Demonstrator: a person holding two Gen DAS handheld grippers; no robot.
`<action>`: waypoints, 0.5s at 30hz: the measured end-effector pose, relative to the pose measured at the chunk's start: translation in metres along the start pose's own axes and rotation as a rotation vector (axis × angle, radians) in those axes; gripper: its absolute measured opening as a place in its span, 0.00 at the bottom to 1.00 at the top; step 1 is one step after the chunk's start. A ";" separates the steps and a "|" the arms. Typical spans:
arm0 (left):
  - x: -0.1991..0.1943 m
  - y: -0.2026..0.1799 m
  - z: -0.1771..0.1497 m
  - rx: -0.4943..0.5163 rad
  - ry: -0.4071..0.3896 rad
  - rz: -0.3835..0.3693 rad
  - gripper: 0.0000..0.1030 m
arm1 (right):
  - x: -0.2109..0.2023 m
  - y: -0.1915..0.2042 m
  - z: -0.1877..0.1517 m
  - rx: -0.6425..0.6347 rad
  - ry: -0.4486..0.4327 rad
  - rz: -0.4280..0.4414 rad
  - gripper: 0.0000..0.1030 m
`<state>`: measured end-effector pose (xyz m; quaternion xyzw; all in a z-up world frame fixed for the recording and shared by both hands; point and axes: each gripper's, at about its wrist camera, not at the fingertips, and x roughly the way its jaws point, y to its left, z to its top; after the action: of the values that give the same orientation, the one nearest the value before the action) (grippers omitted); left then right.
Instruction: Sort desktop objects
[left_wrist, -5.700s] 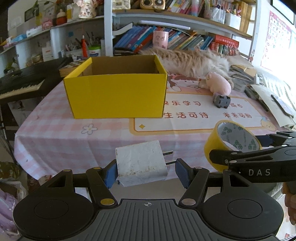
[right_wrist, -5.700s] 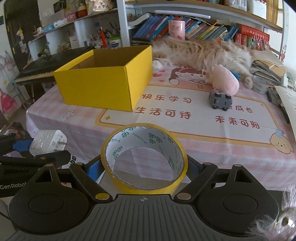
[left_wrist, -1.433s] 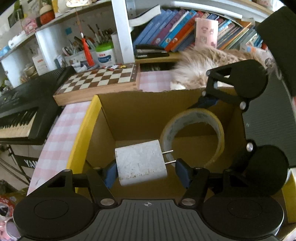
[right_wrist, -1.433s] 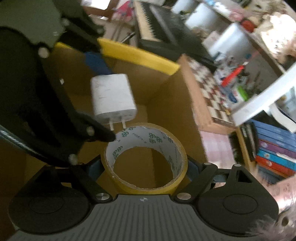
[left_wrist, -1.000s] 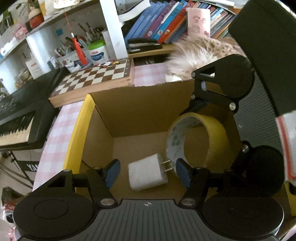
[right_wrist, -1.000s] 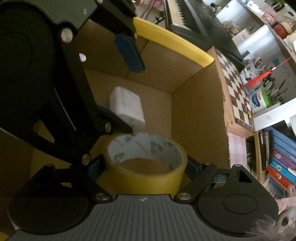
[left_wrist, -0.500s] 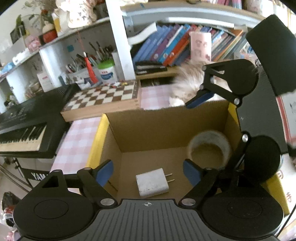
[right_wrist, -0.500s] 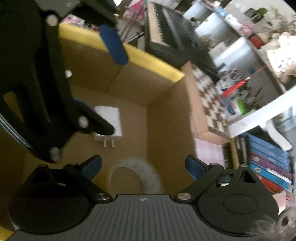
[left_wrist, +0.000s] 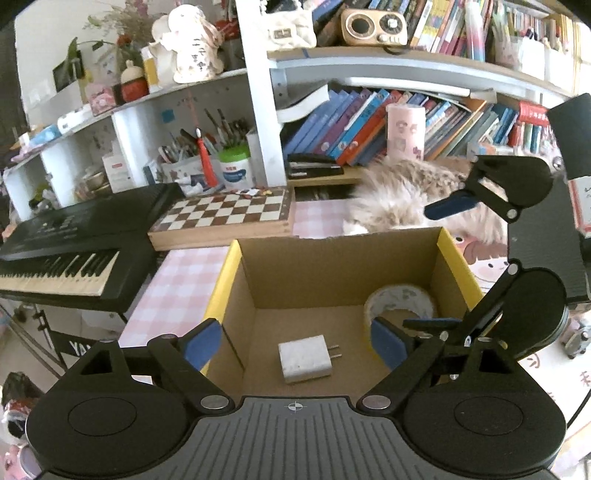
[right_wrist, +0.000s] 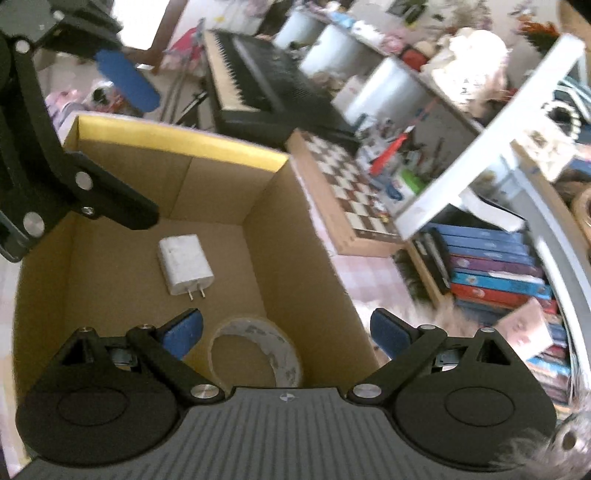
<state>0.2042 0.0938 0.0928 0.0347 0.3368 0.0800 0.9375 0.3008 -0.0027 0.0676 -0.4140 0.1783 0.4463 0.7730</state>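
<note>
Inside yellow box: charger flat, prongs toward tape roll. Left gripper jaws just opened wide, empty, above charger; right gripper likewise, above tape.

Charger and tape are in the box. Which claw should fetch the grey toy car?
Right, likely. Both claws have just been opening, nothing between them; the right claw is at the box wall nearest the toy car, while the left claw would reach across it.

Charger, tape roll released into box; both grippers' jaws just opened.
</note>
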 end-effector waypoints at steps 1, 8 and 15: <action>-0.004 0.000 -0.002 -0.005 -0.003 0.000 0.88 | -0.005 0.000 -0.001 0.023 -0.008 -0.011 0.94; -0.031 -0.001 -0.006 -0.052 -0.054 -0.001 0.91 | -0.038 0.003 -0.008 0.188 -0.059 -0.102 0.94; -0.061 0.000 -0.014 -0.096 -0.118 -0.004 0.92 | -0.071 0.016 -0.013 0.379 -0.076 -0.216 0.94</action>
<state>0.1483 0.0835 0.1201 -0.0062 0.2766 0.0919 0.9566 0.2505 -0.0473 0.0976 -0.2608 0.1842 0.3349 0.8865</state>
